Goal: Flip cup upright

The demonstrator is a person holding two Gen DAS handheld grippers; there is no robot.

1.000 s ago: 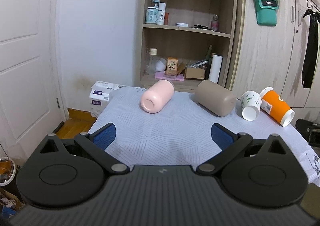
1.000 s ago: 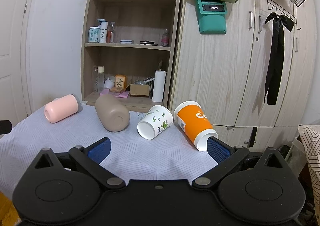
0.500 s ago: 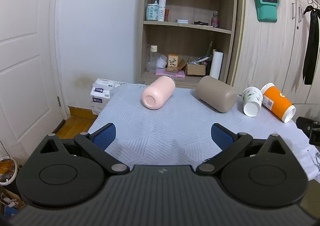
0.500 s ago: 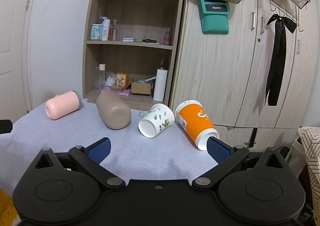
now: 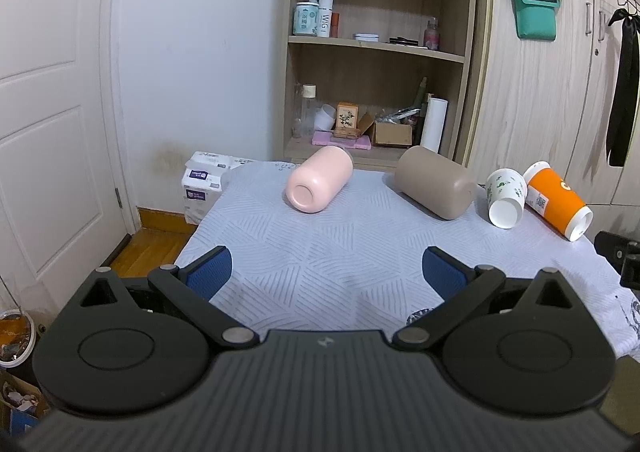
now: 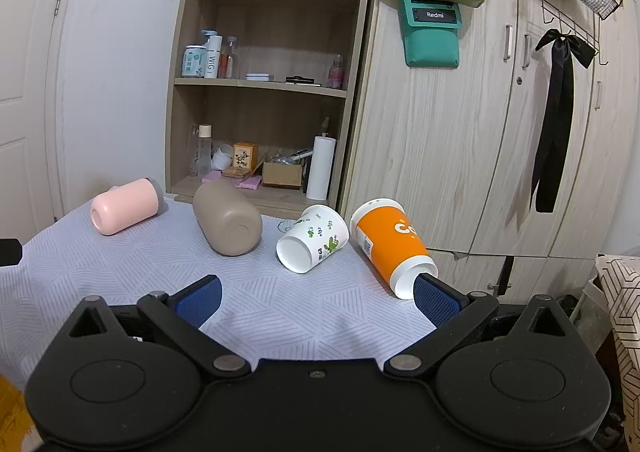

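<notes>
Several cups lie on their sides on a table under a pale patterned cloth (image 5: 340, 252). From left to right: a pink cup (image 5: 318, 184) (image 6: 126, 210), a taupe cup (image 5: 434, 182) (image 6: 228, 222), a white floral paper cup (image 5: 505, 197) (image 6: 312, 238) and an orange paper cup (image 5: 558, 201) (image 6: 392, 248). My left gripper (image 5: 326, 272) is open and empty, hovering over the near cloth in front of the pink and taupe cups. My right gripper (image 6: 316, 298) is open and empty, just short of the floral and orange cups; its right fingertip lies beside the orange cup's base.
A wooden shelf unit (image 5: 376, 52) with bottles and boxes stands behind the table. Wardrobe doors (image 6: 500, 132) are at the right. A white door (image 5: 48, 112) and a tissue pack (image 5: 200, 184) are at the left. The table's left edge drops to a wood floor (image 5: 152, 248).
Both views have tilted up and pulled back a little, so the cups sit lower and slightly farther. No cup has moved. Both grippers stay open.
</notes>
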